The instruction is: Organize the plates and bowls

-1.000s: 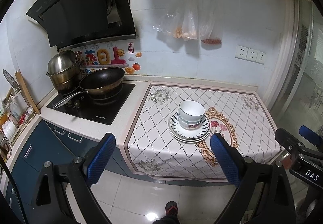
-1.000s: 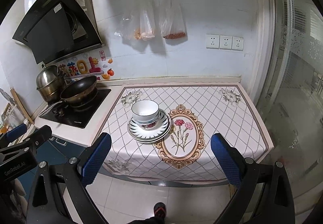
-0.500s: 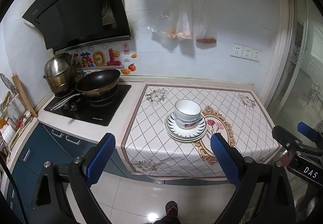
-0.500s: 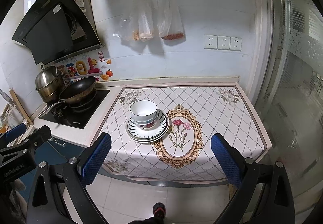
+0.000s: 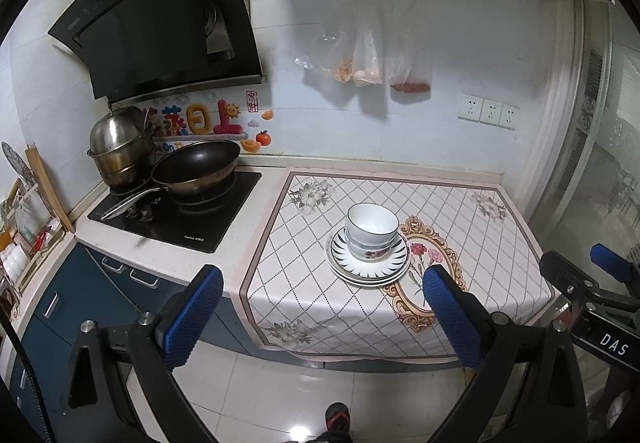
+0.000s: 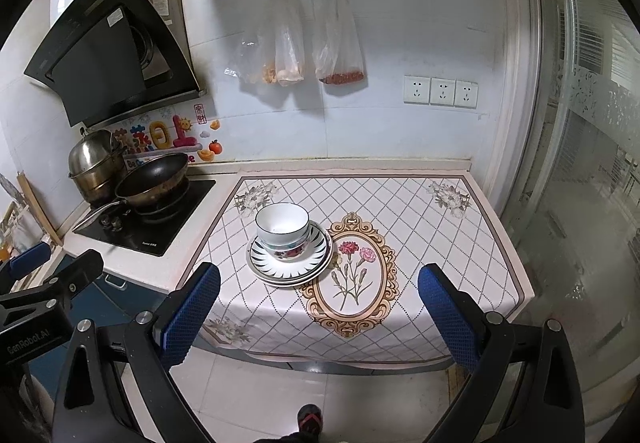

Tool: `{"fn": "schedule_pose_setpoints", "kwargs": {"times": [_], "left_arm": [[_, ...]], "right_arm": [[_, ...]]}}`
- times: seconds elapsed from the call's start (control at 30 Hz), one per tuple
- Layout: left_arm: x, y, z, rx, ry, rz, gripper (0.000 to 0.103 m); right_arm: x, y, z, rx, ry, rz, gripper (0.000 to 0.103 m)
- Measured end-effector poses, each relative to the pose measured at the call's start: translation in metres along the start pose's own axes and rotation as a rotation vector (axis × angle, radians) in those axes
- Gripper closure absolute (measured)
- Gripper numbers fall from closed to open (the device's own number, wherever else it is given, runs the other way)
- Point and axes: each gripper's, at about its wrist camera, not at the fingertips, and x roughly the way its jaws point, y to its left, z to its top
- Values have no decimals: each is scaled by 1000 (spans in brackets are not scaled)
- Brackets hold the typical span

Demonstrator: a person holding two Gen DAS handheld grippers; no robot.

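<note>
A: Bowls (image 5: 372, 231), nested, on stacked plates (image 5: 370, 263); the pile sits left of centre on the patterned tablecloth (image 5: 500, 243), touching the oval flower frame's left edge.

B: Grippers?

A: Left gripper (image 5: 322, 317) and right gripper (image 6: 320, 313) both spread wide, empty, held near the counter's front edge, well apart from the pile. Wok (image 5: 196, 167) on the hob (image 5: 180, 215), far left.

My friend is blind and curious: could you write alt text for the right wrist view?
Stacked bowls sit on a stack of plates on a floral-patterned counter mat, seen between the open blue fingers of the right tool, which holds nothing. A wok sits on the stove at left.
</note>
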Motion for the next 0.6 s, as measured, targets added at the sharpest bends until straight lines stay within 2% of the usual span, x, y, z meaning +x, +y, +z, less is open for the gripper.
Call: {"fn": "schedule_pose_setpoints", "kwargs": {"times": [0.6], "left_arm": [[0, 3, 0, -13, -11, 32, 0]], "right_arm": [[-1, 2, 1, -1, 2, 0, 2]]}}
